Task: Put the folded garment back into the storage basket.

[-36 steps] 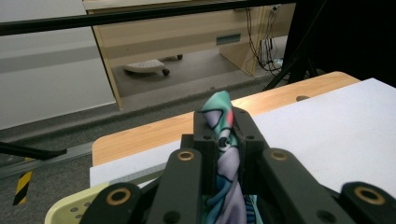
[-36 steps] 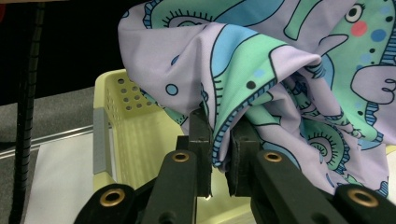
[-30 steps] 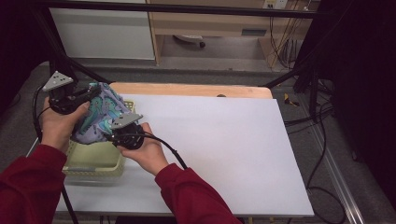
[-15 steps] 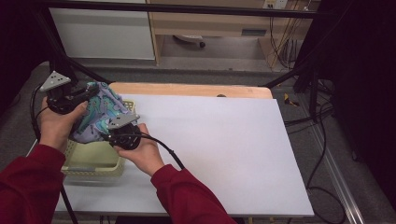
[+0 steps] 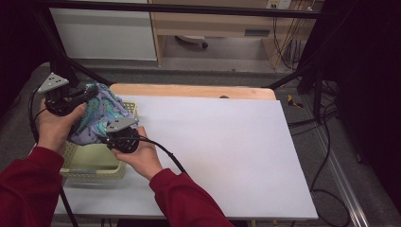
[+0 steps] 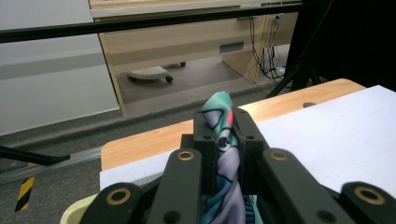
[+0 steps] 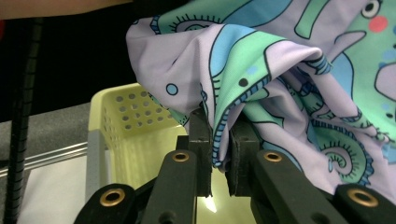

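Observation:
A lilac cloth (image 5: 100, 113) printed with green and blue sea creatures hangs between my two grippers above a pale yellow perforated basket (image 5: 90, 163) at the table's left edge. My left gripper (image 5: 87, 96) is shut on the cloth's upper end; in the left gripper view the cloth (image 6: 223, 154) pokes up between the closed jaws (image 6: 223, 140). Lower and nearer, my right gripper (image 5: 109, 137) is shut on a folded edge. In the right gripper view the cloth (image 7: 280, 79) drapes over the jaws (image 7: 219, 144), above the basket (image 7: 126, 130).
A white sheet (image 5: 213, 151) covers most of the table, with a wooden strip (image 5: 198, 91) along its far edge. Black frame poles (image 5: 61, 61) stand at the far left, and cables (image 5: 326, 142) trail off the right side. A cabinet (image 5: 208, 23) stands beyond the table.
Both grippers have lifted the cloth slightly higher over the basket and shifted a little toward the left. Their grip on the cloth is unchanged.

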Motion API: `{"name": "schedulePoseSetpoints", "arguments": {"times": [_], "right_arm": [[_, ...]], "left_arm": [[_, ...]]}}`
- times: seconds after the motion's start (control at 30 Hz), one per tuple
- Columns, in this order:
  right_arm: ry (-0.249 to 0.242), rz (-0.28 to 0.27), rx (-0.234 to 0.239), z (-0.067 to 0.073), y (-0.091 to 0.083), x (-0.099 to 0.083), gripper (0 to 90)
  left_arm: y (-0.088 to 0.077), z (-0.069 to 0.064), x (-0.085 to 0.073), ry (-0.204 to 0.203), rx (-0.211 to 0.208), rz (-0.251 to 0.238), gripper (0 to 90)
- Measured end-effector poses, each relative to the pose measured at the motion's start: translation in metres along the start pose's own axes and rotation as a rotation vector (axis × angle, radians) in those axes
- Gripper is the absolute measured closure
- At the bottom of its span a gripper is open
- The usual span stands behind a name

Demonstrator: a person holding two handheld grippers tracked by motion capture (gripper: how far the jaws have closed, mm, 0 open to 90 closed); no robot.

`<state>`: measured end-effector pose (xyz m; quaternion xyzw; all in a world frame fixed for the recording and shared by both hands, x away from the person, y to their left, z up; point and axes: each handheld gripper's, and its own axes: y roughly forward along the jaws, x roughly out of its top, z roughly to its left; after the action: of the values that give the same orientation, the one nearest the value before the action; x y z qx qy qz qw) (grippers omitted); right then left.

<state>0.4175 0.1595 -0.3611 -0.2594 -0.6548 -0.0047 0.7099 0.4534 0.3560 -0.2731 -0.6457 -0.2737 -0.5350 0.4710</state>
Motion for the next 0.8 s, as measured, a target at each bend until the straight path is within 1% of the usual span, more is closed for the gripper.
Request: {"name": "schedulePoseSetpoints", "arguments": {"times": [0.23, 0.33, 0.63, 0.8], "right_arm": [[-0.005, 0.003, 0.000, 0.0020, 0.0014, -0.0002, 83.0], [-0.007, 0.004, -0.001, 0.0026, 0.0020, -0.0001, 83.0], [-0.010, 0.018, -0.004, 0.0041, 0.0052, -0.0011, 83.0], [-0.008, 0.023, -0.005, 0.0048, 0.0088, -0.0018, 83.0]], "left_arm": [[0.0007, 0.0027, -0.0020, -0.005, -0.001, 0.008, 82.0], [0.0005, 0.0041, -0.0031, -0.008, 0.007, 0.010, 82.0], [0.0007, 0.0048, -0.0073, -0.021, -0.005, 0.008, 82.0], [0.0020, 0.0060, -0.0090, -0.028, -0.003, 0.008, 82.1]]}}
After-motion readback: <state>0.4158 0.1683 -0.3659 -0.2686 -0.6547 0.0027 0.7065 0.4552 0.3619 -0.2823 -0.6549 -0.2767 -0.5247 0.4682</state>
